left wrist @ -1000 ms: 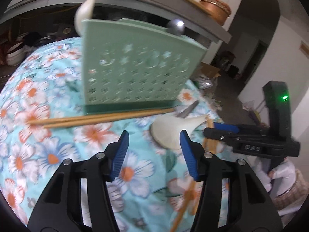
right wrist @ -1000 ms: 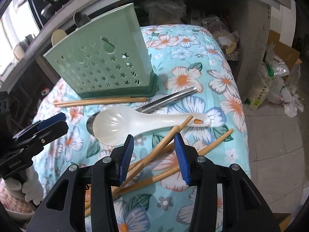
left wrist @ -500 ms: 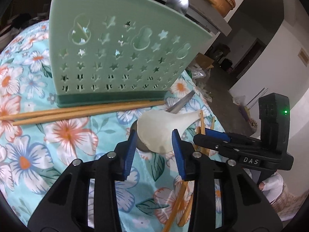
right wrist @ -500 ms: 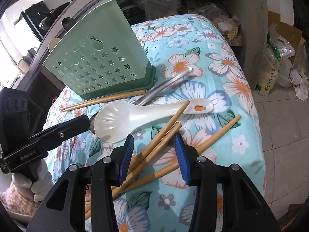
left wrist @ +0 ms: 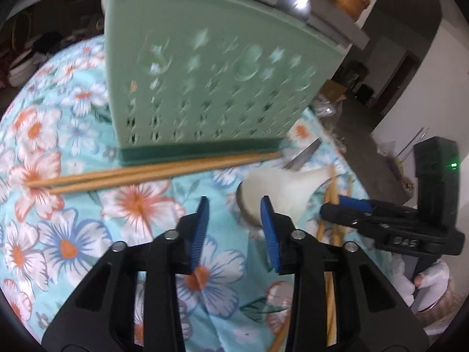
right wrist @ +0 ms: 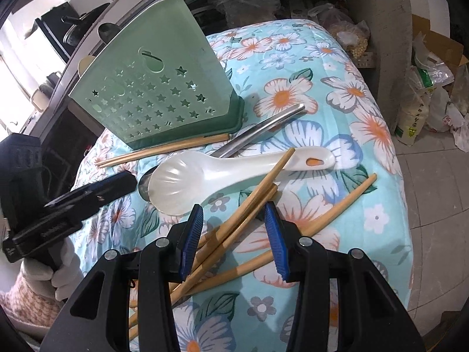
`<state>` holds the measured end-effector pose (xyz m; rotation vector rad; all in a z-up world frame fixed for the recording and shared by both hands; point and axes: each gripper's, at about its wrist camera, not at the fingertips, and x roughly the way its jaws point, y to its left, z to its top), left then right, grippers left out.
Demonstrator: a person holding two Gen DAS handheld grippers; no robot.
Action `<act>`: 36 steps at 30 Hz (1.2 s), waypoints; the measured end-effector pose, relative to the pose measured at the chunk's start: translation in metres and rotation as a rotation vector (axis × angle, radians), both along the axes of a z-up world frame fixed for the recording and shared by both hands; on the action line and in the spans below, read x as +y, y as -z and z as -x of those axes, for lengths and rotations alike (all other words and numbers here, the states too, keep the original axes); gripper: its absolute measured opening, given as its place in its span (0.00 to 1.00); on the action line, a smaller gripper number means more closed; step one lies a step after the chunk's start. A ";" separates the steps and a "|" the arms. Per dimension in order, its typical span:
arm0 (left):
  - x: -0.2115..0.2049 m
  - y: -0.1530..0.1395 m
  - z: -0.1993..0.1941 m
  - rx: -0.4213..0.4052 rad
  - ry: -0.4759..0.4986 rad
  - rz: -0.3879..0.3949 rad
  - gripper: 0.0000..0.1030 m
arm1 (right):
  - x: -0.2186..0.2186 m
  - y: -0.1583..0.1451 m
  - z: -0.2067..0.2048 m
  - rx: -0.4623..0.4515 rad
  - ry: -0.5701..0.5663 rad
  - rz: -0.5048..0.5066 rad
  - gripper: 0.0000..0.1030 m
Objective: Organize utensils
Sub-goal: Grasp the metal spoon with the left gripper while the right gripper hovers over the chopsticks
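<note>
Utensil holder [right wrist: 152, 99]: matt green plastic, perforated. Rice paddle [right wrist: 205, 176]: glossy white plastic, ribbed. Chopsticks [right wrist: 249, 202]: smooth pale wood. Ladle handle [right wrist: 263, 129]: brushed metal. Tablecloth [right wrist: 337, 94]: printed floral cloth, matt.

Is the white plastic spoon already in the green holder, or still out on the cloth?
Out: white spoon lies flat on the floral cloth before the green holder.

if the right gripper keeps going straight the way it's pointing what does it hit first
Most likely the crossed wooden chopsticks, which lie on the floral cloth directly between the right gripper's blue fingers. The white plastic rice spoon lies just beyond them. Depth is hard to judge.
</note>
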<state>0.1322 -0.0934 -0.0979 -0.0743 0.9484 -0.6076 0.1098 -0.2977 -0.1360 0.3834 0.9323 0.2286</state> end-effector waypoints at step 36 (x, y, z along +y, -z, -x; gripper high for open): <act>0.104 -0.010 0.006 0.088 -0.215 0.072 0.33 | 0.001 -0.003 0.000 0.015 0.014 0.013 0.43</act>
